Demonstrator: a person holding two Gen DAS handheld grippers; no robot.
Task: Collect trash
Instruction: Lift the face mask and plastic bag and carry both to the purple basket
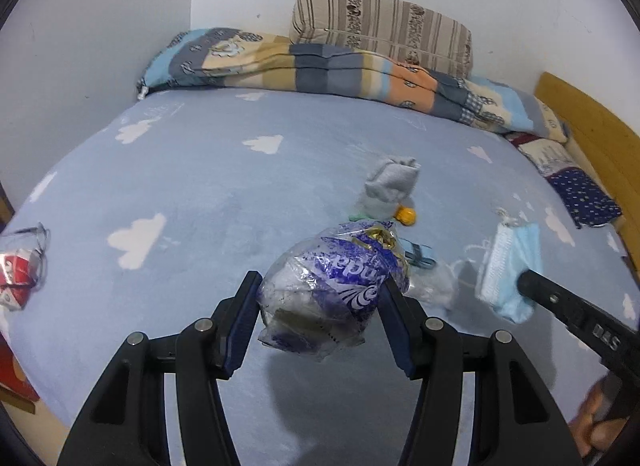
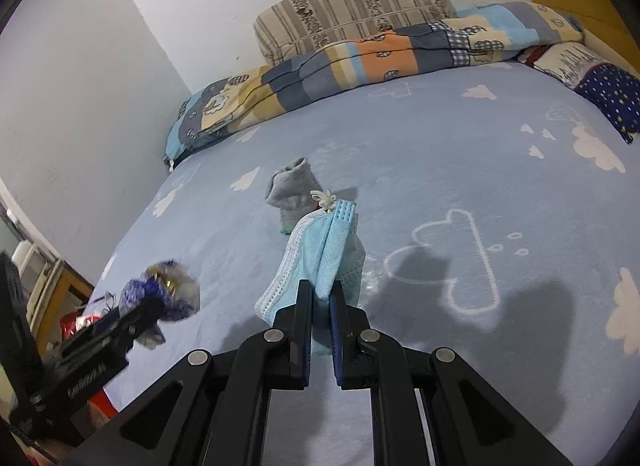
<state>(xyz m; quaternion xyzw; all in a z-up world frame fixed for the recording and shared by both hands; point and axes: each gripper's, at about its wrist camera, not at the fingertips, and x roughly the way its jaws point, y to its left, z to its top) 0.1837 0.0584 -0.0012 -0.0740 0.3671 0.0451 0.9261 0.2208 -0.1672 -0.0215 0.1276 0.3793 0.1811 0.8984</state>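
My left gripper [image 1: 320,290] is shut on a crumpled clear and blue plastic wrapper [image 1: 332,290], held up above the bed. In the right wrist view that wrapper [image 2: 168,290] shows blurred at the left, in the left gripper's fingers. My right gripper [image 2: 320,290] is shut on a folded light-blue face mask [image 2: 316,262], which stands up from the pads. The mask [image 1: 510,270] also appears at the right of the left wrist view, pinched by the right gripper [image 1: 528,280]. A red and clear wrapper [image 1: 20,266] lies at the bed's left edge.
A grey sock [image 1: 388,185] lies mid-bed with a small yellow item [image 1: 408,215] and a blue clip [image 1: 420,256] beside it. Clear plastic [image 1: 434,286] rests near the mask. A folded quilt [image 1: 320,65] and striped pillow [image 1: 380,29] line the far wall. The wooden bed frame [image 1: 592,125] runs at right.
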